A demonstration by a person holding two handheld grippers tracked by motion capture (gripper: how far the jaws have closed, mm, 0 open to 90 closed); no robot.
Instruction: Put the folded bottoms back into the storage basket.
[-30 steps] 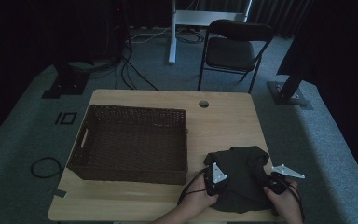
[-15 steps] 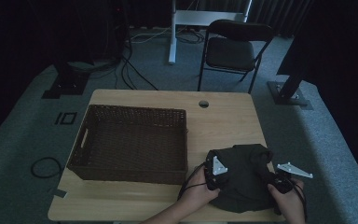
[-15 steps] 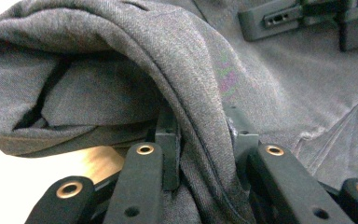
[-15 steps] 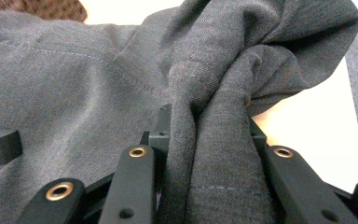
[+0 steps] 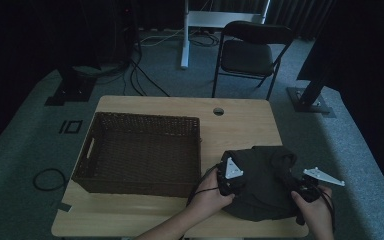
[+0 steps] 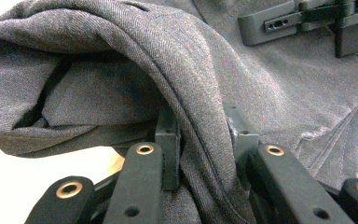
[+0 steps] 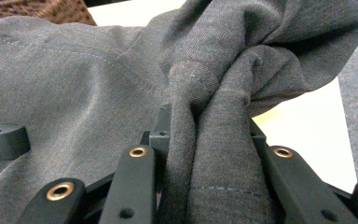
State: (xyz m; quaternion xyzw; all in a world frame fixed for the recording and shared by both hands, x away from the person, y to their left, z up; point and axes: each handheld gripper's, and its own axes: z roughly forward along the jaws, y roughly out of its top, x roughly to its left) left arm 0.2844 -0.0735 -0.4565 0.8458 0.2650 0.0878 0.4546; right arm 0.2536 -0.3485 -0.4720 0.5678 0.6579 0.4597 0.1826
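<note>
Grey cloth (image 5: 262, 182) lies bunched on the table (image 5: 240, 122), right of the wicker basket (image 5: 140, 152). Left gripper (image 6: 200, 140) pinches a fold at its left edge; right gripper (image 7: 205, 135) clamps a thick bunched fold at its right.

Both grippers (image 5: 231, 176) (image 5: 306, 190) clamped, fingers (image 6: 168, 140) closed.

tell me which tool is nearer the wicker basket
Left. The left tool grips the grey garment just right of the basket; the right tool grips the garment's far side.
</note>
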